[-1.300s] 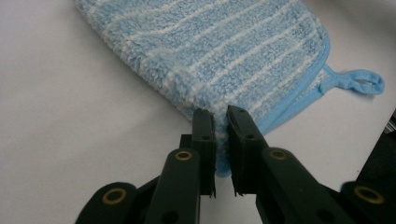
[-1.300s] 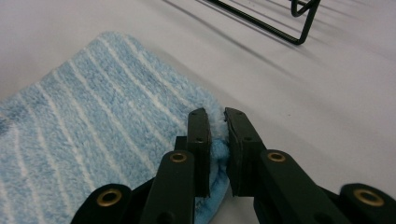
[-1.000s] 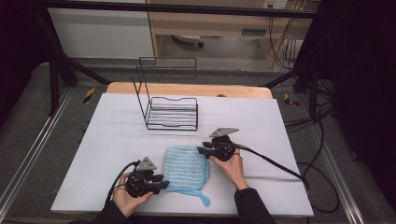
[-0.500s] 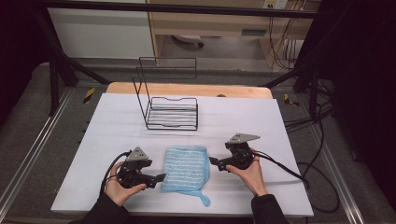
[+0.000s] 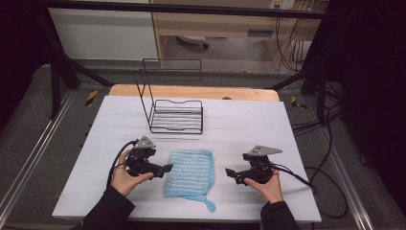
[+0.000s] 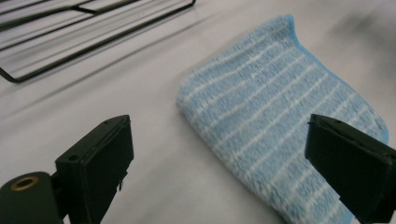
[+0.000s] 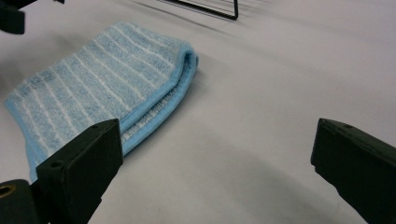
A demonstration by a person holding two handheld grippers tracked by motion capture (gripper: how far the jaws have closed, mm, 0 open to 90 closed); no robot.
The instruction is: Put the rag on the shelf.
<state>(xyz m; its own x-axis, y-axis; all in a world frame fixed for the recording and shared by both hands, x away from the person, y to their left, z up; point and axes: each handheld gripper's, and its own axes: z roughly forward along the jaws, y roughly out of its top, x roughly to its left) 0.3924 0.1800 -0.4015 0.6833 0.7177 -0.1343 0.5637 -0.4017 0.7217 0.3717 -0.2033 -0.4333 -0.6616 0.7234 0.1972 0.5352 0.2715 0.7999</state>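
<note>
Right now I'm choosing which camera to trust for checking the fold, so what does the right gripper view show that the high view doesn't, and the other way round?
The right gripper view shows the stacked layers along the folded edge of the blue white-striped terry cloth, seen between its open black jaws. The high view shows the cloth's loop tail, both hands, the left gripper beside the cloth and the right gripper apart from it, and the black wire rack's tall back. Both show the cloth flat on the white table, held by neither gripper.

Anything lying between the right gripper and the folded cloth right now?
No. In the high view, bare white table separates the right gripper from the blue cloth.
</note>
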